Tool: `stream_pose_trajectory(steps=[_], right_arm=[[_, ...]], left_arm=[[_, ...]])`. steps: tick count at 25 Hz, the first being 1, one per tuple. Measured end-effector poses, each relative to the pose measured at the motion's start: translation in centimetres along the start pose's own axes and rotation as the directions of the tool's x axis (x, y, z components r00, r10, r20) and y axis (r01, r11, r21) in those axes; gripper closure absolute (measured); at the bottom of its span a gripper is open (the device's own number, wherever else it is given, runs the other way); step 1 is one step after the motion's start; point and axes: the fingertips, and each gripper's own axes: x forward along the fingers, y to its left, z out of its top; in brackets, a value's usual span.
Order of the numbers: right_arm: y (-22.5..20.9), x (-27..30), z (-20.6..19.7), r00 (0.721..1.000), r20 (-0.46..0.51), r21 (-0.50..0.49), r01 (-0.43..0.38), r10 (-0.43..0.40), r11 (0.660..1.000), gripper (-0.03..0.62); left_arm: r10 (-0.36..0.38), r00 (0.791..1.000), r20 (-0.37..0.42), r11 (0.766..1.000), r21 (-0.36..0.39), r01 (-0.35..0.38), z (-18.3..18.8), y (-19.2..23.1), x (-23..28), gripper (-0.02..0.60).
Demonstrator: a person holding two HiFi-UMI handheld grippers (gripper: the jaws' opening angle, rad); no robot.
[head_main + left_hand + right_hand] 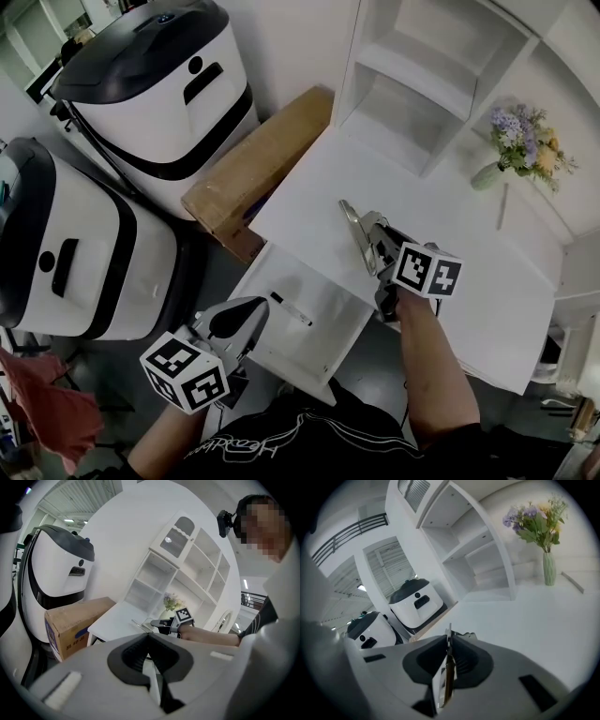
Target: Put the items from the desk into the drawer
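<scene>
Drawer [330, 317] is seen pulled open under the table's [450, 291] near edge, and a black pen [292, 309] is already lying inside. A thin flat metal piece [351, 220] is clamped in the right claw [373, 239] over the table's near edge (its kind cannot be told). The left claw [255, 314] is held closed and empty over the drawer. One slim stick [502, 206] beside the vase [487, 175] looks left to be fetched.

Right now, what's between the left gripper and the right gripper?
The open drawer with a pen in it, seen in the head view.
</scene>
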Motion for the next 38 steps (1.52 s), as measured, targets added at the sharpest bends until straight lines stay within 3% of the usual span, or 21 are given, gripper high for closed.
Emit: stream_pose_trajectory(steps=[11,18,29,38], right_arm=[[7.8,-8.7,-1.2,0.991,0.028,-0.184,-0.126,0.133,0.975,0.553],[12.1,-12.2,-4.6,0.977,-0.025,-0.258,-0.212,0.213,0.942,0.553],[15.1,-9.6,-12.7,0.951,-0.205,-0.355,-0.293,0.232,0.888,0.553],[14.1,-4.0,-19.0,0.925,-0.344,-0.458,-0.318,0.165,0.830,0.553]], left_arm=[[-0.037,0.999,0.020,0.998,0.044,0.036,-0.9,-2.9,-2.6,0.574],[-0.032,0.999,0.020,0.999,0.035,0.031,-2.0,-3.7,-4.2,0.574],[-0.003,1.000,0.000,1.000,0.014,0.003,-3.8,-3.1,-5.1,0.574],[0.041,0.999,-0.031,0.999,-0.019,-0.041,-5.6,-0.6,-5.7,0.574]])
